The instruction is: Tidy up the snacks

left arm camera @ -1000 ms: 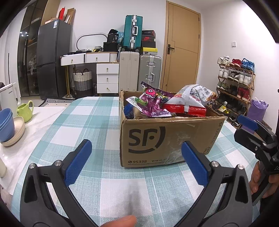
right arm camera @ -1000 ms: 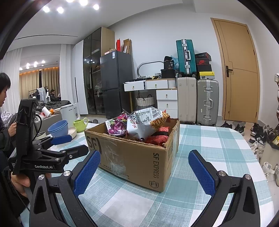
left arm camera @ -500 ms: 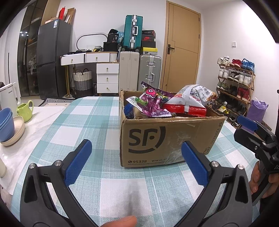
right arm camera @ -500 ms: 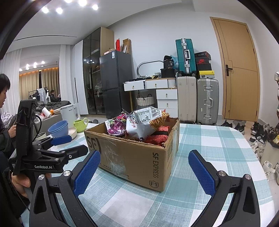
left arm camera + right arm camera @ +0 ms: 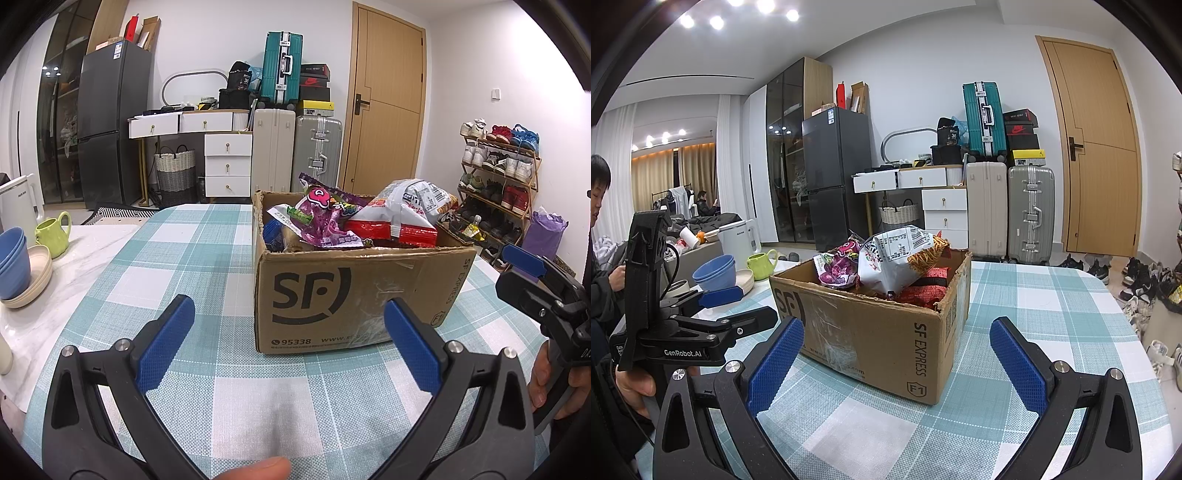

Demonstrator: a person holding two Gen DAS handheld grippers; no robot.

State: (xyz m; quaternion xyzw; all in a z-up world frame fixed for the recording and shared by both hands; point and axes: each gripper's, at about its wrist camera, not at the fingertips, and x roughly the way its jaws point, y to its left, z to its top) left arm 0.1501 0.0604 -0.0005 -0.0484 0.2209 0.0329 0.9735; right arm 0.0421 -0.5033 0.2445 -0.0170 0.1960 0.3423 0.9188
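Both tongs (image 5: 284, 339) (image 5: 897, 362) gape before the torn, snack-heaped cardboard box (image 5: 354, 299).

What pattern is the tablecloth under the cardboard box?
Teal-and-white checked cloth, clearest in the left wrist view.

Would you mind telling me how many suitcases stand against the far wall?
3. A beige suitcase and a silver suitcase stand side by side on the floor, left of the door; a teal suitcase stands on top of them. Others may be hidden behind.
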